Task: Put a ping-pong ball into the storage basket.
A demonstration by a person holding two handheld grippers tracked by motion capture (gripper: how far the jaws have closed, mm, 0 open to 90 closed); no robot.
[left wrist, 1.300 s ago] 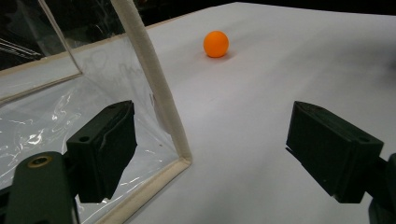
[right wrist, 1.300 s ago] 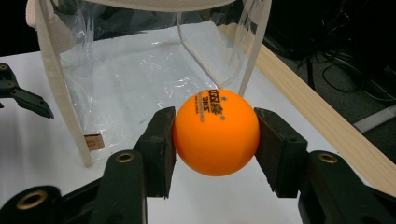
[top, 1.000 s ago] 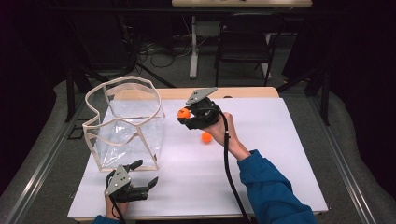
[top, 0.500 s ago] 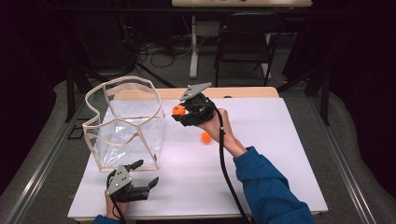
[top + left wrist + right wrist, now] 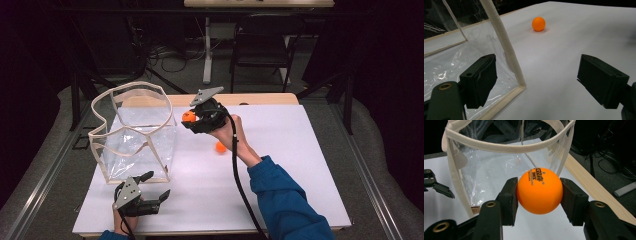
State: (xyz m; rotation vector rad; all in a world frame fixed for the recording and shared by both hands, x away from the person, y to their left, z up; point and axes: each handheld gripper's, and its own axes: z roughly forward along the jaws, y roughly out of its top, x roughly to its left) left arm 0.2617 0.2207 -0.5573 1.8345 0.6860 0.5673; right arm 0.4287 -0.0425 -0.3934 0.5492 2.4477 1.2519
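The right gripper (image 5: 192, 119) is clamping an orange ball (image 5: 539, 190), hovering at the bag's (image 5: 135, 137) three o'clock. The left gripper (image 5: 154, 187), jaws apart, is resting at the bag's six o'clock.

My right gripper (image 5: 192, 119) is a black, blocky tool with a grey three-cornered plate (image 5: 206, 95) on top and a black cable (image 5: 239, 175) trailing along my blue long sleeve (image 5: 285, 200). Its jaw arms carry brass-ringed screw holes and thick black pads (image 5: 510, 200). My left gripper (image 5: 156, 187) is the same black build, with its own grey plate (image 5: 127, 191).
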